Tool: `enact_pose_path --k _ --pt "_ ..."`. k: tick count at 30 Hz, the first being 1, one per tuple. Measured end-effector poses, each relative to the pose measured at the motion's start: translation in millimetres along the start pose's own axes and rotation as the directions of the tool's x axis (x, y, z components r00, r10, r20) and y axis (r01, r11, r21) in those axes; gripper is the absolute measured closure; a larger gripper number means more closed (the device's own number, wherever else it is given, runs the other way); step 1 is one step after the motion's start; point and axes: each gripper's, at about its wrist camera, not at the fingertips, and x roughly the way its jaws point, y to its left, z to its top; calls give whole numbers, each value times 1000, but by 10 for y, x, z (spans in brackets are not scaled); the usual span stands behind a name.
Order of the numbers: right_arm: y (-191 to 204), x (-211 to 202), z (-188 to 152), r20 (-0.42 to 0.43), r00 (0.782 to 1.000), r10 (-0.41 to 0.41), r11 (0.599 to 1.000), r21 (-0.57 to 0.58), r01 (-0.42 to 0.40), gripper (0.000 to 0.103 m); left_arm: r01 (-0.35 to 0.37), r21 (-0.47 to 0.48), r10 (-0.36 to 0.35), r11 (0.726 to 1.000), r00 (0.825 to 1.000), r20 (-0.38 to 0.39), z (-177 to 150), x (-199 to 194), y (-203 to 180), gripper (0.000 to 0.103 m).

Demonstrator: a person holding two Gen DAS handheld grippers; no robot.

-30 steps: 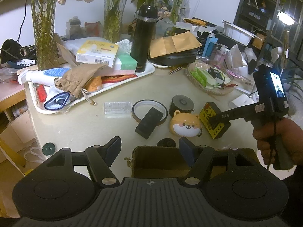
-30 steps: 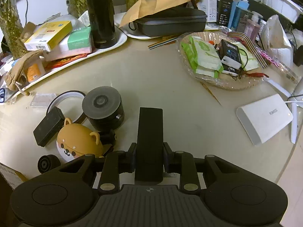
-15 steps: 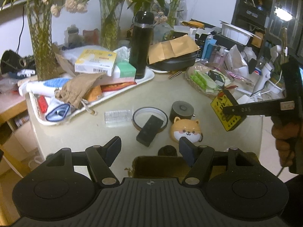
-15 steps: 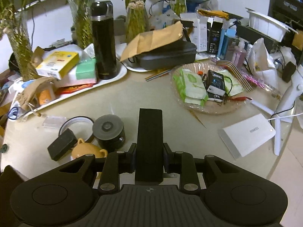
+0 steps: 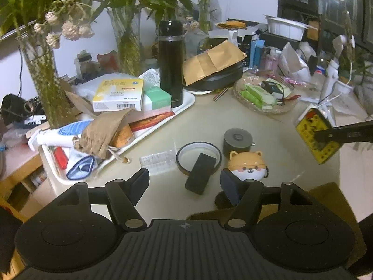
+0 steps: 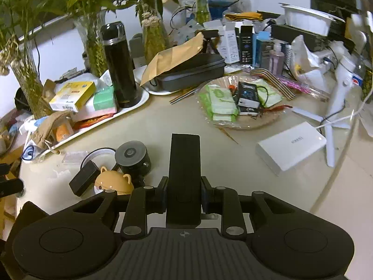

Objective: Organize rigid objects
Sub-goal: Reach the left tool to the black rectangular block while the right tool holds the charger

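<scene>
at the right edge of the left view, a yellow box (image 5: 317,137) is pinched by the right fingers (image 6: 203,194); the left fingers (image 5: 139,183) are spread over the bench (image 5: 205,121).

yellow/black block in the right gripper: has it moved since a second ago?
Yes. In the left wrist view the yellow and black block, clamped in the right gripper, has lifted off the table and gone right, away from the dog-shaped case.

Yellow-faced black block (image 5: 317,137) up off the table at the right edge, tilted, clamped edge-on. Lying on the beige tabletop: black rectangular box (image 5: 200,176) across the rim of a dark tape ring (image 5: 198,149), grey cylinder (image 5: 237,139) just behind an orange dog-shaped case (image 5: 248,165), clear plastic strip (image 5: 157,163) left of the ring.
</scene>
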Motion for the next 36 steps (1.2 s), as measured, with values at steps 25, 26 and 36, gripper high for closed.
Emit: enact_pose_path --k 25,26,36 --pt "31 -59 -58 4 999 41 999 -5 -41 73 53 174 -22 983 984 -174 164 818 -24 36" --pt "34 -54 -57 3 999 42 999 -6 -42 73 56 175 -23 983 983 -184 170 849 -25 36" --pt "43 -33 -74 -13 999 46 999 -8 -46 73 101 178 -53 979 965 -257 222 1111 -64 37"
